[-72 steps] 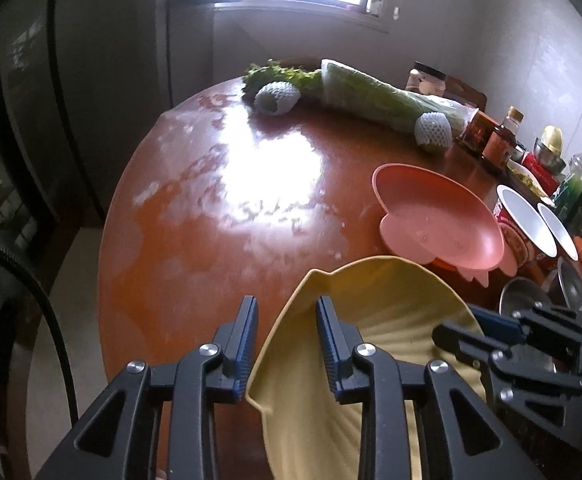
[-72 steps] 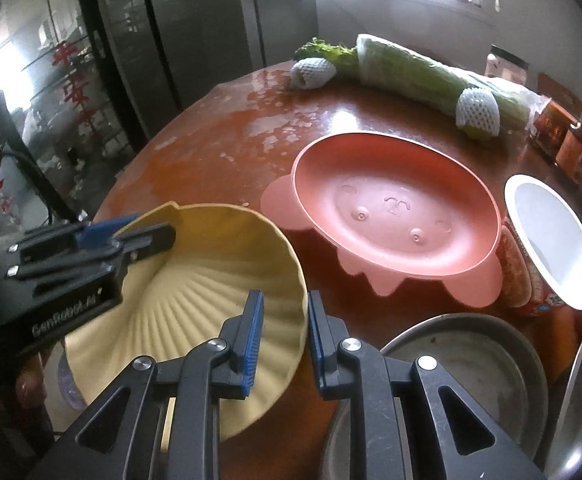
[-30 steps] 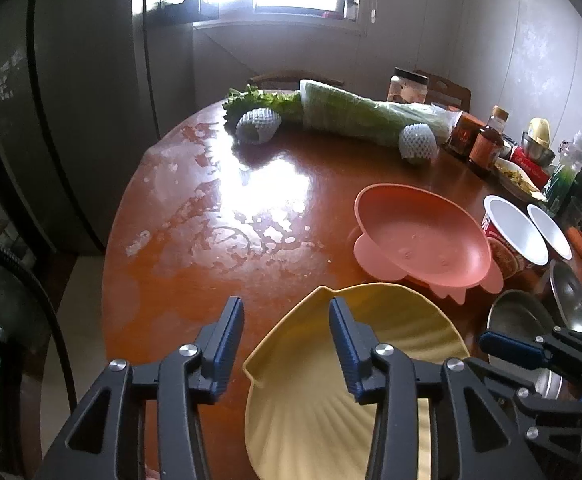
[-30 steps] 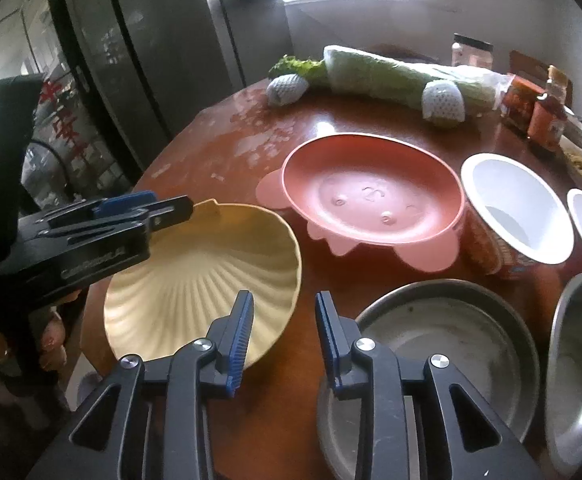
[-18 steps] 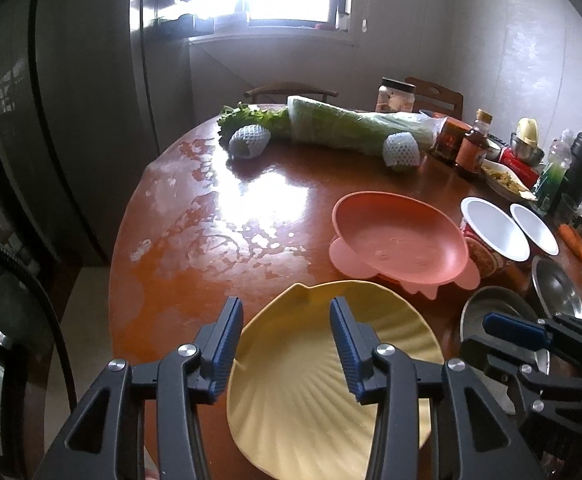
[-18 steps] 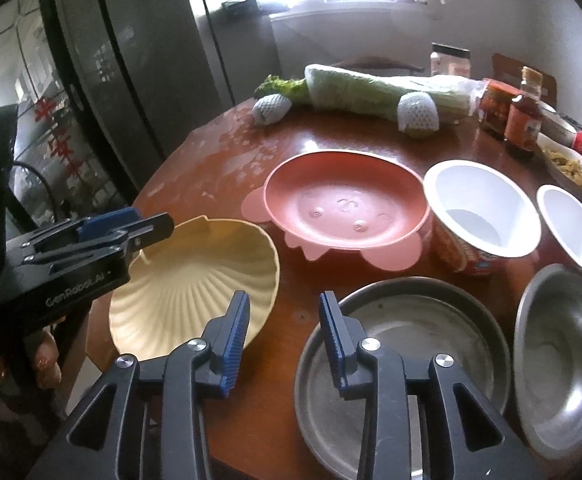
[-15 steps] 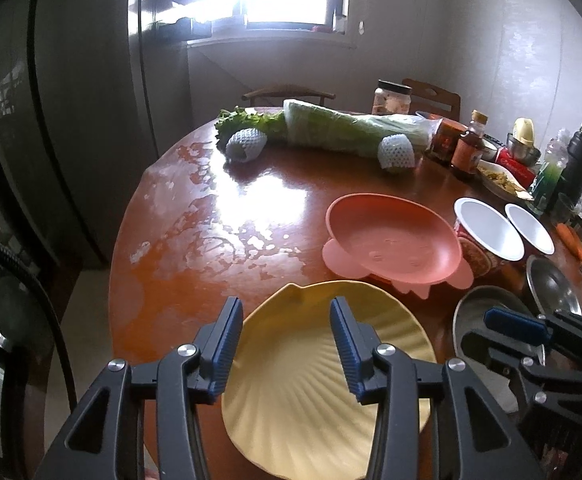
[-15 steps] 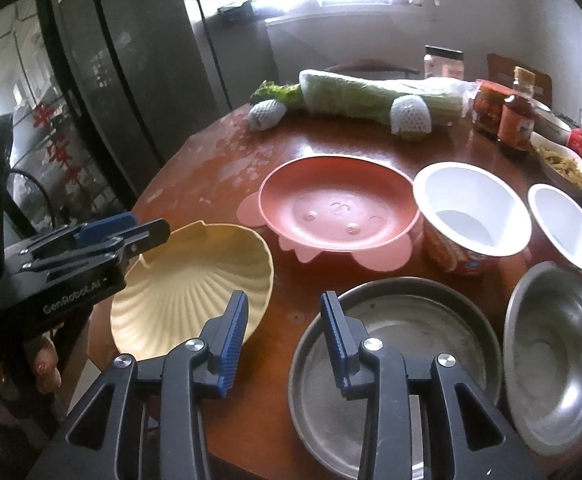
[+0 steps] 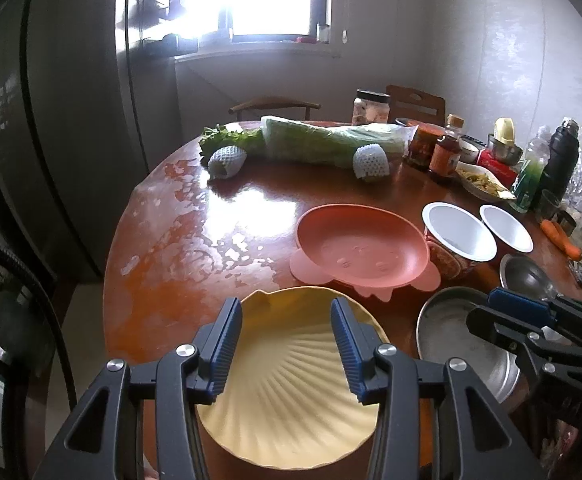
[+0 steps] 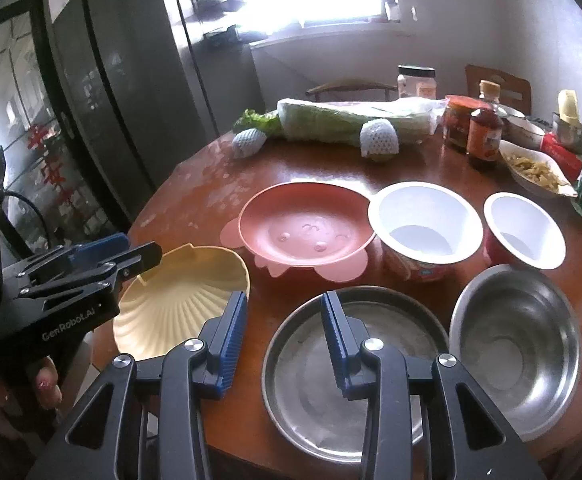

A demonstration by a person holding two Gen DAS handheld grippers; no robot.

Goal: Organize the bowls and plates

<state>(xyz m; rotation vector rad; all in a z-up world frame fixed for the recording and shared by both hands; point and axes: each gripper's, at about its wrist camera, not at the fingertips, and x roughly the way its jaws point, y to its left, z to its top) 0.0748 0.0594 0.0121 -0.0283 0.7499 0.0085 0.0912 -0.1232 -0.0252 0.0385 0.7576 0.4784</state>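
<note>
the yellow shell plate (image 9: 291, 392) lies flat at the near edge of the round tabletop (image 9: 211, 240), its near rim overhanging that edge. the left tongs (image 9: 287, 344) are spread wide and hold nothing; in the left wrist view the shell plate shows between and below the two blue pads, and whether they touch it cannot be told. in the right wrist view the left tongs (image 10: 147, 256) reach over the shell plate's left rim (image 10: 187, 300).

the right tongs (image 10: 285, 334) are also spread and empty. the shell plate lies just left of their left pad, and the shallow steel pan (image 10: 355, 376) lies under and right of their right pad.

taking the shell plate as landmark: the pink plate (image 9: 361, 252) stands just beyond it, near but apart. the steel pan (image 9: 463, 344) sits just to its right. a steel bowl (image 10: 519, 344) lies right of the pan, and two white-lined cups (image 10: 425, 224) stand right of the pink plate. wrapped cabbage (image 9: 331, 144) lies far across the tabletop.
</note>
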